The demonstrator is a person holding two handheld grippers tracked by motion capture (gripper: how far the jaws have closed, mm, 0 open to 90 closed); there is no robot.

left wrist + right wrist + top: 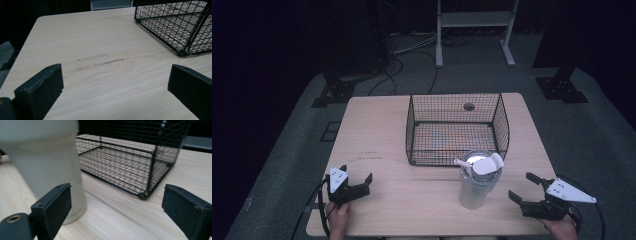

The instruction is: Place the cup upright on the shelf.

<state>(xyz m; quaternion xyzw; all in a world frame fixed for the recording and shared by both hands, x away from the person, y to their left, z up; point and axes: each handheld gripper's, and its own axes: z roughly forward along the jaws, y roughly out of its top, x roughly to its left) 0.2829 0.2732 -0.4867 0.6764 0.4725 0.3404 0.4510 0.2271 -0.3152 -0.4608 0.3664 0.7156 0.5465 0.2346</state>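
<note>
While I held both tools low, the right gripper point(523, 186) sat released at three o'clock of the white tumbler point(477, 185), near it but apart. The tumbler stood upright just at six o'clock of the wire basket point(457, 127). My left gripper point(357, 176) rested released, grasping nothing, well apart at nine o'clock.

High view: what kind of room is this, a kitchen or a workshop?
Probably a lab or test studio, not a kitchen. A lone wooden table stands on grey carpet among dark walls, loose cables run over the floor behind, and each hand holds a wired claw near a tumbler and wire basket.
</note>
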